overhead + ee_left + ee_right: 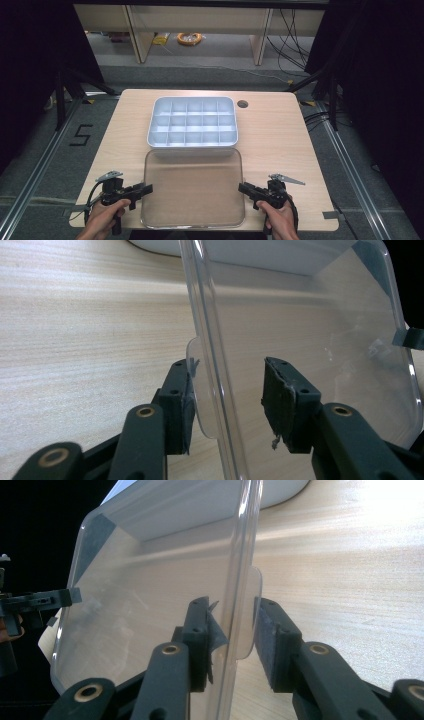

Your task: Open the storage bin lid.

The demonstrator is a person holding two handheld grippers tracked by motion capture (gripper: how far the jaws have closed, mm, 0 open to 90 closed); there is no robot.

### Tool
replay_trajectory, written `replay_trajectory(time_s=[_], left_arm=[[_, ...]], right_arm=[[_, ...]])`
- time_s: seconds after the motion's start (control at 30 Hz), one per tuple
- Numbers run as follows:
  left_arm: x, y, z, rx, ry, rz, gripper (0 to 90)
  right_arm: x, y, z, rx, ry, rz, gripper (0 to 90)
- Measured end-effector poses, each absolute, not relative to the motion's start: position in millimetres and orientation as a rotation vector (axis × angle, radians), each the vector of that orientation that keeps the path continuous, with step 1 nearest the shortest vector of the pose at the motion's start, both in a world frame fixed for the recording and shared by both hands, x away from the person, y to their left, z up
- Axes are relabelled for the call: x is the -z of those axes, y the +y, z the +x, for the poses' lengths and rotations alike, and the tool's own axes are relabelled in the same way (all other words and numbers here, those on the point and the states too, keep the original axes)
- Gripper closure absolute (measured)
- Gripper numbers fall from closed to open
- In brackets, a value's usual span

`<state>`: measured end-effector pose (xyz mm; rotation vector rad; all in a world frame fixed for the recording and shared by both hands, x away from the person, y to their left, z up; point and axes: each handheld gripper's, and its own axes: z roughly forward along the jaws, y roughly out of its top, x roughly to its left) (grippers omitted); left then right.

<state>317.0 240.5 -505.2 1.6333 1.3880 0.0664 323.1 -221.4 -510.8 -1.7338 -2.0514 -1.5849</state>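
Observation:
A white compartment box [192,144] sits at the middle of the wooden table [280,135], its cells empty. Its clear lid [192,187] lies swung open and flat toward the near edge. My left gripper [142,191] is at the lid's left rim. In the left gripper view it [227,372] stands open, jaws wide apart astride the lid's rim [207,340], the left jaw against a small tab. My right gripper [248,190] is at the lid's right rim. It [232,607] is open with a narrower gap, rim and tab [250,615] between its jaws.
A round cable hole [242,104] lies in the table behind the box's right corner. Bare wood flanks the box on both sides. Dark frames and cables stand on the floor around the table, with shelving legs farther back.

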Motion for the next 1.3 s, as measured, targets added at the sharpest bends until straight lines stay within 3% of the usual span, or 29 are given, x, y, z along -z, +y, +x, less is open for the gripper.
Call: replay_trajectory(time_s=[0.83,1.3], left_arm=[[515.0,239.1,325.6,-0.024,1.434,1.685,51.7],[514.6,235.2,327.9,-0.086,1.421,1.742,47.6]], right_arm=[[518.4,-216.9,331.0,1.505,-2.152,-1.736,63.6],[517.1,-212.5,331.9,1.475,-2.225,-1.719,59.6]])
